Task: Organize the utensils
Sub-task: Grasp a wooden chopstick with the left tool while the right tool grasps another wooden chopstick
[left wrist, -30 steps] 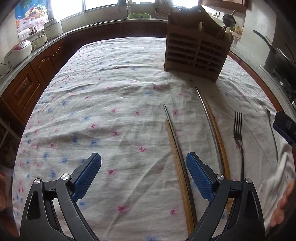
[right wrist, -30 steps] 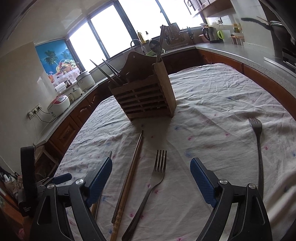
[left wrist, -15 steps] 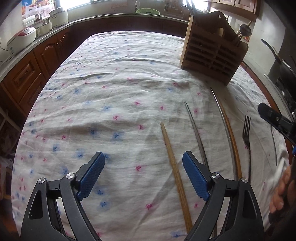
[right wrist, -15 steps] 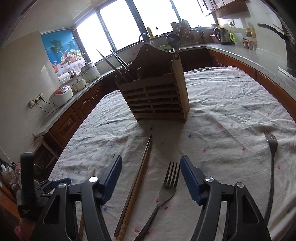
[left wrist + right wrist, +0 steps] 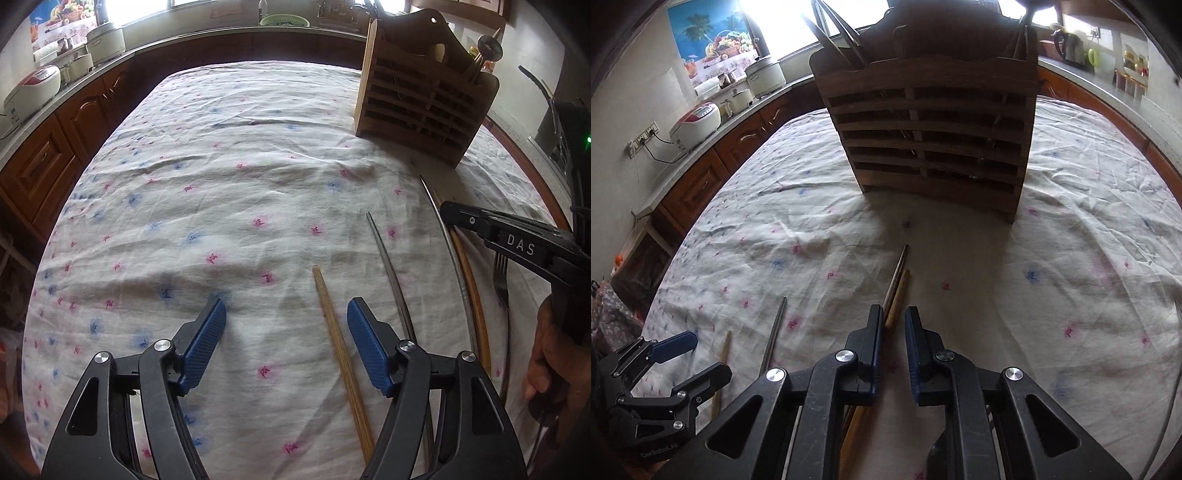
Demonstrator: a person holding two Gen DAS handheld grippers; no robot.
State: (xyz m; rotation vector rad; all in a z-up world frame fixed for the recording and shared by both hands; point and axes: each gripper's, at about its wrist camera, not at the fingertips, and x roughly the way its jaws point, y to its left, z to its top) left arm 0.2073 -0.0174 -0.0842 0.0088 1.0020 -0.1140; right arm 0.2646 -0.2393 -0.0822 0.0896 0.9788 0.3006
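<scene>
a: what does the left view show?
b: the left claw (image 5: 286, 332) is closing, not pinching yet. a wood stick (image 5: 332, 332) lies between its pads on the cloth (image 5: 221, 184). to the right is a steel stick (image 5: 388, 266), then a fork (image 5: 503, 284). only this view shows the fork.
a: and the right view?
b: the right claw (image 5: 890, 332) is closing to a thin gap, with just cloth in it. two sticks (image 5: 897, 280) run under its left finger. the brown slatted rack (image 5: 931, 129) stands just past them.

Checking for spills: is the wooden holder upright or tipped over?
Upright. The holder stands on its base on the cloth, utensil handles sticking up from its top.
</scene>
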